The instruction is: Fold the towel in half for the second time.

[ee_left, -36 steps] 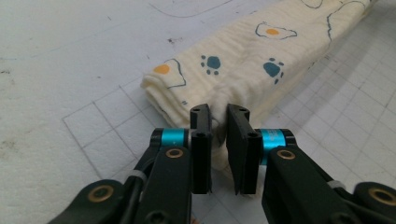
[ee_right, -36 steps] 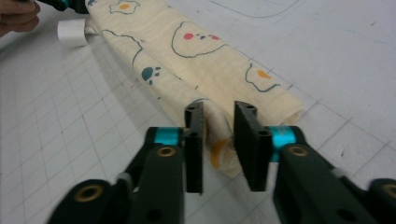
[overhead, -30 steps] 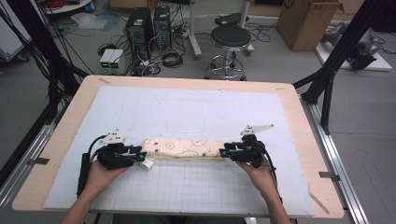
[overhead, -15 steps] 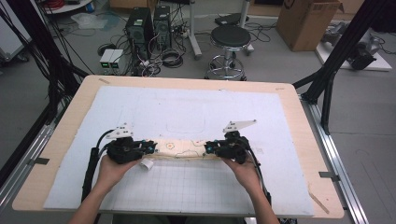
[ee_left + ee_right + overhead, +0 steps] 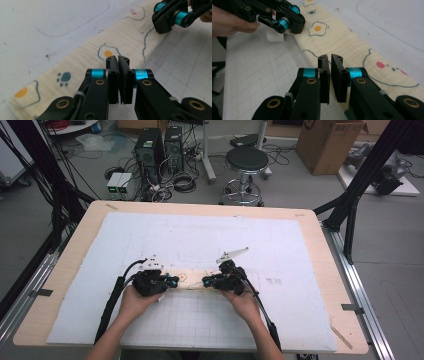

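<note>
- Two claws work at one folded strip of cream cloth point(image 5: 192, 280), printed with fried eggs and paw marks, which lies flat across the near middle of the table point(image 5: 320, 270) on a white mat point(image 5: 200, 240)
- Left claw point(image 5: 172, 281) sits at the left end of the strip in the high view, held by the person's left hand point(image 5: 135, 300), its tips pointing toward the other claw
- In the left gripper view the left claw point(image 5: 117, 60) has just been closing and its jaws now stand together with only a sliver of gap; the tips lie at the near edge of the cloth point(image 5: 82, 65), but I cannot tell whether any fabric is pinched between them
- Right claw point(image 5: 207, 281) sits at the right end of the strip, held by the right hand point(image 5: 245, 302), tips pointing left
- In the right gripper view the right claw point(image 5: 330, 60) has likewise just been closing, its jaws near enough together, tips over the cloth point(image 5: 342, 42) edge where it meets the gridded part of the mat; whether cloth is caught is not clear
- A small white label point(image 5: 274, 37) sticks out from the cloth's far end beside the left claw point(image 5: 287, 22)
- Each claw trails a black cable toward the table's near edge
</note>
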The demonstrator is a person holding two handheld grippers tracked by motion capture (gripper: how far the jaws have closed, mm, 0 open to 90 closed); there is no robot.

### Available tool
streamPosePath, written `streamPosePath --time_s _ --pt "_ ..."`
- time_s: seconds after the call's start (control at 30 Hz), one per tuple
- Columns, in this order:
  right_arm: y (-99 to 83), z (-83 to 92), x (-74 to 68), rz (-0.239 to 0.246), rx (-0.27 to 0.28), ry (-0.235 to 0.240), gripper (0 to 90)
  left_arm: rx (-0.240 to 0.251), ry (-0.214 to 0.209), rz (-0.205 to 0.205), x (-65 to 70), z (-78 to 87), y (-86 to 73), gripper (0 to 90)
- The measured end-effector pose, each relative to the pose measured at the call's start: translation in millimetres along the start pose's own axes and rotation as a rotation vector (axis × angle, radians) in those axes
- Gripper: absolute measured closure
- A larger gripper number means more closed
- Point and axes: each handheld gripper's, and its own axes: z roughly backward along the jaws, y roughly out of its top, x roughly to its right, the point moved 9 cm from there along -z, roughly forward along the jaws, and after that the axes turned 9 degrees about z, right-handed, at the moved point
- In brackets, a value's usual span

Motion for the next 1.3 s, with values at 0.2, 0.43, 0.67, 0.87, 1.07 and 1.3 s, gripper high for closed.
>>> streamPosePath --time_s 0.2,0.43,0.67,0.87,1.07,1.3 --pt "-14.1 -7.8 3.4 0.032 -0.078 -0.037 85.5 -0.05 0.036 -0.031 -7.2 1.0 -10.2 86.5" --pt "-19.5 -0.3 9.2 0.045 -0.076 -0.071 85.0 -0.053 0.07 -0.031 -16.3 7.0 -14.8 85.6" --pt "-30.6 14.8 17.2 0.049 -0.087 -0.107 84.7 -0.027 0.079 0.008 -27.3 16.2 -20.7 85.3" --pt "-42.3 30.3 27.2 0.042 -0.083 -0.137 83.0 -0.021 0.091 0.017 -33.1 24.7 -23.5 83.2" --pt "-55.3 49.2 39.0 0.019 -0.067 -0.173 81.5 -0.016 0.082 0.028 -36.6 28.4 -25.1 80.7" --pt "-61.3 61.8 45.7 0.007 -0.046 -0.19 79.6 -0.01 0.071 0.031 -36.9 28.5 -27.1 79.3"
